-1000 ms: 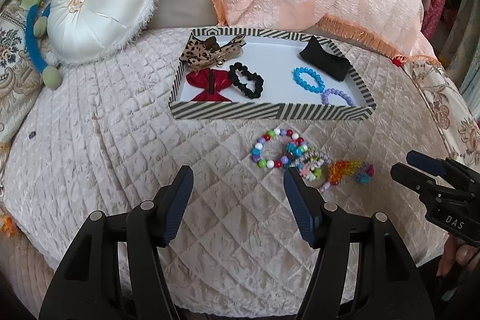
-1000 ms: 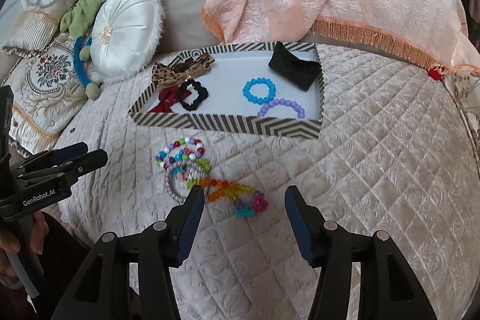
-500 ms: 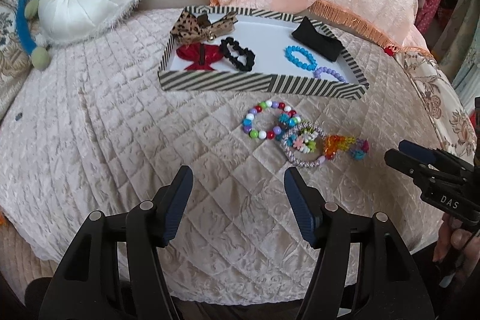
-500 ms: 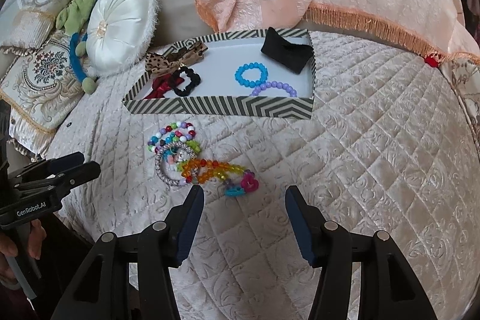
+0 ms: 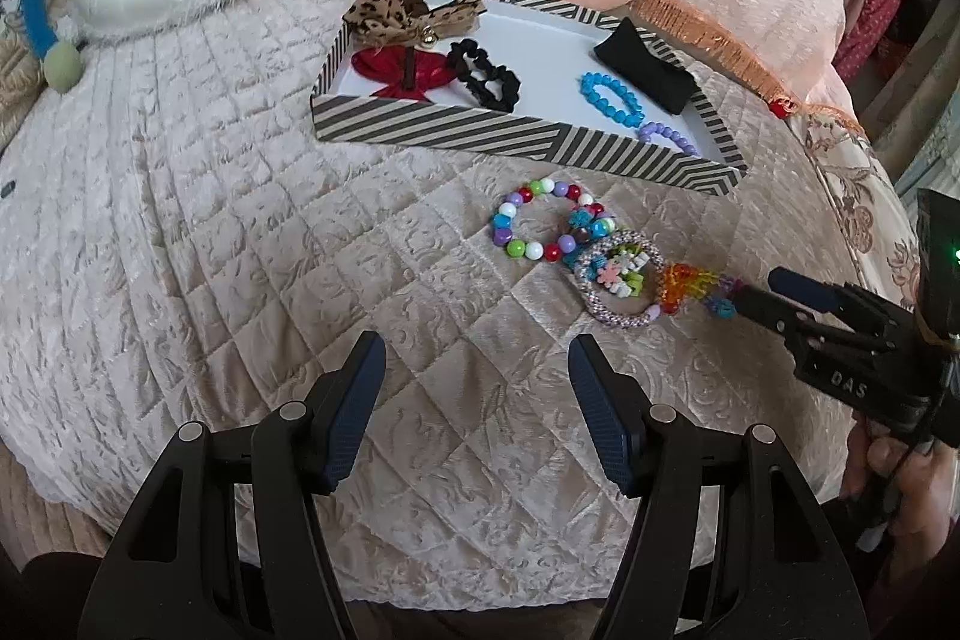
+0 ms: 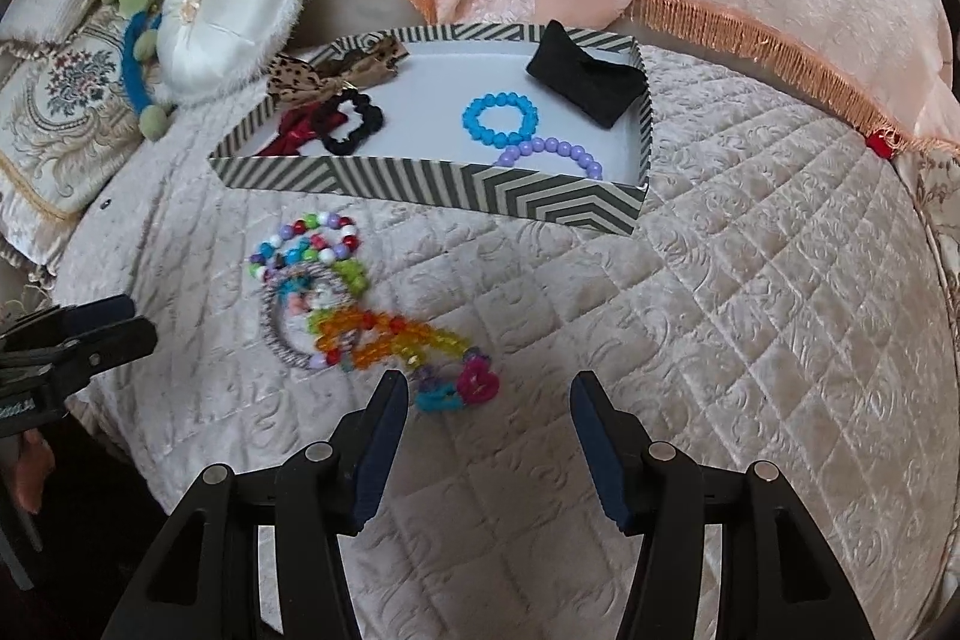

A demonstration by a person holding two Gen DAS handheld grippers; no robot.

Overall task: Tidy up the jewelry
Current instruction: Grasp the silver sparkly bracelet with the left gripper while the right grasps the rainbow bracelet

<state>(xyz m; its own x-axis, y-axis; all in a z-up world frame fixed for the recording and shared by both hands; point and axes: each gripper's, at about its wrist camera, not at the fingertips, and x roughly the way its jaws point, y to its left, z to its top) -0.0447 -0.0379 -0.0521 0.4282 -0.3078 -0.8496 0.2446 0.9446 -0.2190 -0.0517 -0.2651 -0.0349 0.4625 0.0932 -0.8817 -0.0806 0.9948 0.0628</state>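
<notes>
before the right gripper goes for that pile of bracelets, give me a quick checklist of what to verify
1. Right gripper jaws apart with nothing between them: ok.
2. Left gripper open and holding nothing: ok.
3. Nearest target, the orange and rainbow clear-bead bracelet, in front of the right gripper: ok.
4. That bracelet free of the others: not ok, it overlaps the grey woven bracelet with flower charms, which overlaps the multicolour round-bead bracelet.
5. Bare floor space in the black and white striped cardboard tray: ok.
6. Pads lined up on one strand: cannot tell.
</notes>
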